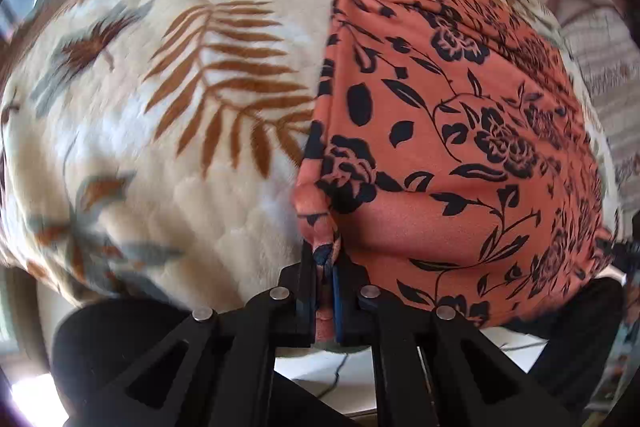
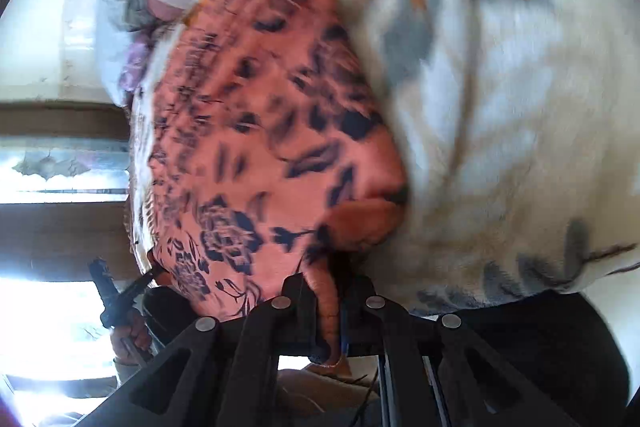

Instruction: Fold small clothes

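Observation:
An orange garment printed with black flowers lies spread on a cream blanket with brown fern leaves. My left gripper is shut on the garment's near left corner, a pinch of cloth bunched between its black fingers. In the right wrist view the same orange garment looks blurred. My right gripper is shut on its near right corner, and a strip of cloth hangs between the fingers. The left gripper also shows at the garment's far lower edge, held by a hand.
More pale clothes are heaped at the blanket's far right edge. A bright window and a wooden frame lie beyond the bed on the left of the right wrist view. A cable runs on the floor under the grippers.

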The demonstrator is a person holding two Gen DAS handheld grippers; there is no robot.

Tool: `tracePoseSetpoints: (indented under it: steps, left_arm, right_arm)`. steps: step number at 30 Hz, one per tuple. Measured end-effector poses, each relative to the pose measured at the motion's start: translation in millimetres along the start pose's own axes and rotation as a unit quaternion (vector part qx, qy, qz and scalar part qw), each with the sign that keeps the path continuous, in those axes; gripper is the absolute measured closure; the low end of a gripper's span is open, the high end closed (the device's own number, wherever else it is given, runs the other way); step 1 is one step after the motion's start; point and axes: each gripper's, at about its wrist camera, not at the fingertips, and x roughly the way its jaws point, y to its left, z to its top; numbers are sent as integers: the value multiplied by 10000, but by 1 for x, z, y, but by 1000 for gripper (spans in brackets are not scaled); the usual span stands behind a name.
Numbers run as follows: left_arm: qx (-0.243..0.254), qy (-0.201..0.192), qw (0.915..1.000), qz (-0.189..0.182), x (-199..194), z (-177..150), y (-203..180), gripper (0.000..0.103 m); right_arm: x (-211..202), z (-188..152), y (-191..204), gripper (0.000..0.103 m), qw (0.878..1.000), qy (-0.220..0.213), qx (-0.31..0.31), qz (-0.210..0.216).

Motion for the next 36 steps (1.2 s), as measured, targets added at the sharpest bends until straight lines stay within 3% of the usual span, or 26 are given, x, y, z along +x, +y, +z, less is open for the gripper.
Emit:
tracePoseSetpoints:
  steps: [3, 4, 8, 10, 11, 12, 13, 14, 15, 16, 18, 19, 22, 25, 26, 27, 28, 29, 31, 33, 36]
  left_arm:
    - [241, -400, 9984, -321, -30, 47, -11, 97]
    - [315, -688, 9961, -464, -47, 76, -16, 97]
    - [457, -1709, 9817, -712, -81, 186, -32, 95]
    - [306, -2005, 9767, -698, -66, 230, -30, 90]
    - [248, -1969, 9780, -640, -42, 252, -28, 62]
    - [129, -1797, 9823, -514, -11, 269, -24, 41]
    - [-12, -1624, 9862, -319, 19, 278, -15, 13]
    - [-49, -1438, 9895, -156, 47, 282, -11, 13]
    - [-165, -1137, 9933, 82, 68, 283, -4, 13]
    - [-386, -895, 9952, 73, 79, 279, 5, 14]
    - [-894, -1467, 9832, -616, 53, 257, 29, 14]
    - [-961, -1749, 9782, -566, 35, 244, 36, 14]
    - [-730, -2124, 9729, -543, 9, 207, 37, 14]
    - [22, -1417, 9894, -314, 51, 208, 13, 14]
    - [232, -1124, 9933, -103, 68, 206, 1, 14]
    - [377, -1126, 9927, 195, 75, 204, -8, 15]
    - [447, -1266, 9907, 235, 72, 207, -15, 48]
    - [434, -982, 9942, 1, 66, 216, -20, 91]
    - [146, -999, 9949, -50, 42, 227, -23, 92]
    - [236, -1327, 9907, -203, 0, 223, -29, 92]
    - [360, -1803, 9820, -422, -69, 184, -28, 92]
  right_arm:
    - [-16, 31, 24, 96, 9992, -294, -225, 177]
    - [-23, 46, 36, 96, 9980, -448, -347, 290]
    - [-69, 135, 94, 96, 9830, -1498, -864, 623]
    - [-73, 184, 102, 94, 9763, -1912, -790, 634]
    - [-62, 210, 97, 87, 9762, -1992, -613, 592]
    - [-48, 231, 89, 56, 9780, -1957, -586, 433]
    - [-24, 251, 79, 32, 9813, -1825, -596, 120]
    - [-8, 259, 67, 12, 9823, -1791, -505, -228]
    - [4, 261, 57, 13, 9809, -1814, -415, -561]
    - [10, 257, 47, 15, 9801, -1845, -330, -662]
    - [-1, 229, 41, 16, 9759, -2116, -368, -384]
    - [-4, 214, 46, 16, 9749, -2107, -555, -452]
    - [-10, 185, 52, 16, 9720, -2038, -952, -686]
    - [24, 186, 64, 16, 9746, -1455, -1232, -1177]
    - [34, 186, 76, 19, 9666, -1422, -1483, -1532]
    - [40, 191, 89, 47, 9623, -1322, -1613, -1747]
    - [41, 192, 98, 68, 9641, -1210, -1583, -1753]
    - [39, 193, 111, 80, 9639, -1149, -1607, -1784]
    - [28, 188, 139, 82, 9536, -1202, -1875, -2027]
    - [-3, 175, 162, 83, 9518, -1536, -1879, -1877]
    - [-52, 146, 180, 83, 9474, -1897, -1979, -1654]
